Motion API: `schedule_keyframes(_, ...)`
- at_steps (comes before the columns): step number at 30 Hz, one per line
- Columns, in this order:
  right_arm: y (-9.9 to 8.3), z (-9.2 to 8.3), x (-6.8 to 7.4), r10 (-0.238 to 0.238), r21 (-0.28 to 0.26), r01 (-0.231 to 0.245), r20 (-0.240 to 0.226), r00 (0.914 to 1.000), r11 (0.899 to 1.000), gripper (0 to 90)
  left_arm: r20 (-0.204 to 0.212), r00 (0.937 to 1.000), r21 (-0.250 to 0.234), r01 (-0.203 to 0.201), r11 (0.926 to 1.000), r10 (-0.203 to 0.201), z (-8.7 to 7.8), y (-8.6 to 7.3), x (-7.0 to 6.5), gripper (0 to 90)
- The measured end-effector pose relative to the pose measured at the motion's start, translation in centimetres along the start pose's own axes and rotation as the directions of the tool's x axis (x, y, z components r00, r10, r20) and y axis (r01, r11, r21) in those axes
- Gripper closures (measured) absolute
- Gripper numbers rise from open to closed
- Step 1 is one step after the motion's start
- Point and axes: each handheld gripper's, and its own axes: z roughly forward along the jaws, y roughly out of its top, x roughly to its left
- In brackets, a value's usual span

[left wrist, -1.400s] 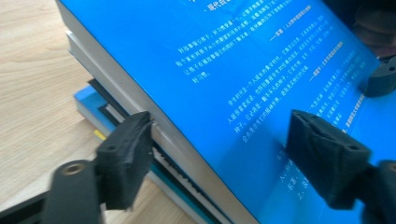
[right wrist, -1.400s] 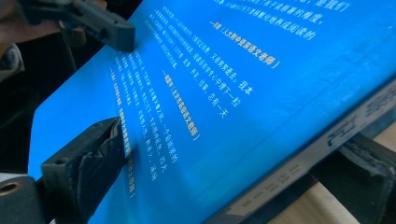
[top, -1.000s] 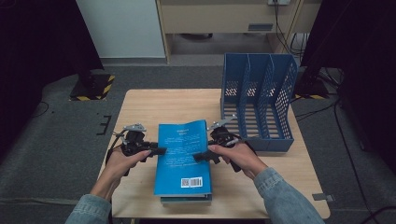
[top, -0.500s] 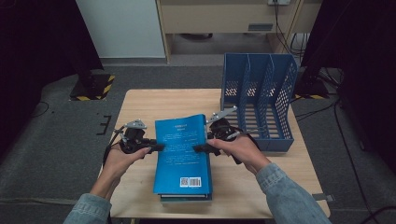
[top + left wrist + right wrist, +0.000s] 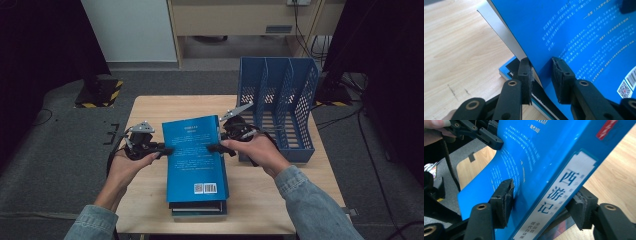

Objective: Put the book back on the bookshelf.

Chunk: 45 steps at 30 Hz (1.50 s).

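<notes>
In the lower middle of the high view, a small stack of books lies on the pale wooden worktop, its near end towards the person, whose forearms in denim sleeves come in from the bottom corners. The top blue book is lifted a little off the stack and is pinched from both long sides. The left tongs, at centre left, have just been closing, and the left gripper view shows their pads astride the book's open page edge, the front cover bowing upward away from the grey page block; whether the pads press hard there is difficult to judge, but the book sits between them and they appear to grip it. The right tongs, just right of centre, have also just been closing, and the right gripper view shows them clamped across the spine with its white title label. The risks, as a judgement: the left hold may catch only the cover or a few pages, so the book could fan open, sag or slip back onto the stack, and if the hands move unevenly it could twist out of the right grip. Farther off, at the upper right of the worktop, the blue file rack stands with empty upright slots; if the book is bound there, a flapping cover could snag a divider or nudge the light rack.
</notes>
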Motion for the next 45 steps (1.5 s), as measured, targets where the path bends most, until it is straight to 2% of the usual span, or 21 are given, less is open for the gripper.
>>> schedule_keyframes(4, 0.2, -0.4, 0.2, -0.002, -0.001, 0.002, -0.010, 0.9999, 1.000, 45.0, 0.018, 0.9998, 0.002, 0.005, 1.0000, -0.006, -0.3, 0.0, 0.1, 70.5)
schedule_keyframes(9, 0.8, -1.0, 0.6, -0.017, -0.011, 0.017, -0.018, 0.9997, 1.000, 46.5, 0.008, 0.9997, 0.008, -0.024, 0.9997, 0.024, -0.9, 0.6, -0.5, 70.7)
schedule_keyframes(13, 1.6, -1.8, 0.9, -0.035, -0.008, 0.035, -0.004, 0.9994, 0.999, 48.2, -0.013, 0.9995, 0.000, -0.029, 0.9996, 0.029, -1.4, 1.3, -0.8, 71.1)
schedule_keyframes(14, 1.7, -2.0, 0.9, -0.039, -0.010, 0.039, 0.001, 0.9992, 0.999, 48.8, -0.027, 0.9987, 0.002, -0.044, 0.9990, 0.044, -1.6, 1.7, -1.0, 71.1)
schedule_keyframes(20, 3.1, -2.7, 0.7, -0.044, -0.026, 0.045, 0.025, 0.9987, 0.999, 51.6, -0.050, 0.9967, 0.012, -0.063, 0.9979, 0.063, -2.4, 3.0, -0.8, 71.7)
schedule_keyframes(27, 4.3, -2.9, 0.2, -0.058, -0.028, 0.059, 0.035, 0.9977, 0.998, 53.3, -0.060, 0.9967, -0.003, -0.054, 0.9986, 0.053, -2.3, 3.6, 0.0, 72.0)
schedule_keyframes(32, 5.3, -2.6, -0.5, -0.057, -0.008, 0.058, 0.026, 0.9980, 0.998, 53.3, -0.049, 0.9970, 0.019, -0.059, 0.9981, 0.060, -2.1, 4.4, 0.9, 72.1)
schedule_keyframes(36, 5.8, -2.5, -0.8, -0.058, -0.009, 0.058, 0.039, 0.9976, 0.998, 53.5, -0.042, 0.9976, 0.025, -0.055, 0.9982, 0.056, -1.8, 5.0, 1.7, 72.2)
schedule_keyframes(40, 5.9, -2.3, -1.3, -0.042, -0.023, 0.043, 0.047, 0.9980, 0.999, 53.5, -0.038, 0.9979, 0.036, -0.051, 0.9981, 0.052, -1.6, 5.5, 2.1, 72.2)
schedule_keyframes(45, 6.3, -2.5, -1.6, -0.035, -0.025, 0.036, 0.057, 0.9977, 0.999, 53.8, -0.050, 0.9964, 0.060, -0.066, 0.9961, 0.069, -1.7, 6.4, 2.2, 72.2)
